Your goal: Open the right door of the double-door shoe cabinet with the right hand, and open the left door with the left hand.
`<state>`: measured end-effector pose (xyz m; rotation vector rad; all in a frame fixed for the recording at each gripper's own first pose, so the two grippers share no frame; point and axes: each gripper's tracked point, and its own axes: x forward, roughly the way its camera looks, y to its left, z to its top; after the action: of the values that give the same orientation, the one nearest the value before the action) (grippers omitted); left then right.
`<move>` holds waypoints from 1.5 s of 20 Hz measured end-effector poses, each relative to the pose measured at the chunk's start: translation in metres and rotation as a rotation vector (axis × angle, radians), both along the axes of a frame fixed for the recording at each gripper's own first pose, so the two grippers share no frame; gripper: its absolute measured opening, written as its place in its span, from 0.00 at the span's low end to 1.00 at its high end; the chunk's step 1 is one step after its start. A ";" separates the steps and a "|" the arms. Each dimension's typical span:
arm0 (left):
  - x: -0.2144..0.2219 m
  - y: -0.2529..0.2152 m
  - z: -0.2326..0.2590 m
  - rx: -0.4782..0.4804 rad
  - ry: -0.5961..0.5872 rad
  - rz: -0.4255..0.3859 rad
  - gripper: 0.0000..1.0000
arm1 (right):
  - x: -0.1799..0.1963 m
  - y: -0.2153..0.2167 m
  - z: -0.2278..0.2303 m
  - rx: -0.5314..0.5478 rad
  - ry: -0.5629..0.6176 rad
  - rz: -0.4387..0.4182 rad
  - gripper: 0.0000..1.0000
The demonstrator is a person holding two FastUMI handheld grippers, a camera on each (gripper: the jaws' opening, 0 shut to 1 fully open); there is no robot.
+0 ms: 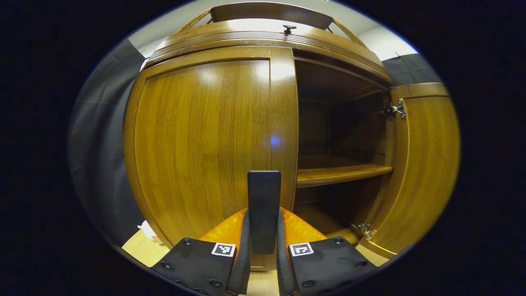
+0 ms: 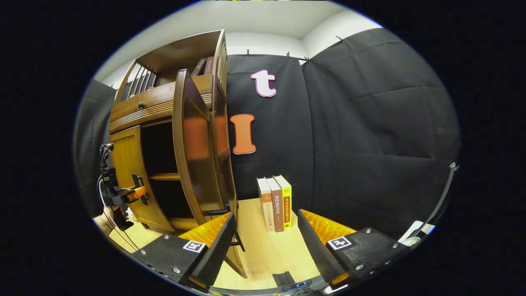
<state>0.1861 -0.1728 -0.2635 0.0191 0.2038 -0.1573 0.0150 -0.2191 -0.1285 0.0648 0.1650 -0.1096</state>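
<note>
In the left gripper view, your left gripper point(image 1: 264, 230) has its fingers pinching the dark upright handle point(image 1: 264, 209) at the inner edge of the left door point(image 1: 205, 139), which is closed. To its right the cabinet stands open, showing a shelf point(image 1: 341, 173), and the right door point(image 1: 427, 164) is swung wide on its hinges.

In the right gripper view, the shoe cabinet point(image 2: 164, 135) stands at the left, with the open right door point(image 2: 193, 152) edge-on just beside your right gripper point(image 2: 263, 242), whose fingers are spread and hold nothing. Three books point(image 2: 275, 203) stand on the bench point(image 2: 263, 250) against the wall.

The risk lies with the left door: a straight pull, rather than an arc around the hinge, could slip the handle from the fingers or tug the cabinet. Your right gripper, so near the open door, could knock it.
</note>
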 end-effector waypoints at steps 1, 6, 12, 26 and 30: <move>-0.004 0.000 0.000 -0.001 0.000 -0.011 0.33 | 0.000 0.004 0.000 -0.003 -0.001 0.002 0.92; -0.031 0.008 0.005 -0.020 0.001 -0.055 0.34 | -0.003 0.019 0.001 -0.034 0.000 -0.002 0.92; -0.065 0.023 0.012 -0.035 0.002 -0.089 0.34 | -0.012 0.024 0.004 -0.034 -0.009 -0.059 0.99; -0.150 0.104 0.033 -0.061 0.017 -0.149 0.35 | -0.028 0.108 0.028 -0.050 -0.053 -0.109 0.85; -0.164 0.133 0.035 -0.062 0.017 -0.135 0.33 | -0.020 0.152 0.034 -0.032 -0.066 -0.055 0.98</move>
<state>0.0219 -0.0400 -0.2282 -0.0304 0.2145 -0.2986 -0.0051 -0.0666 -0.0945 0.0409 0.0954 -0.1649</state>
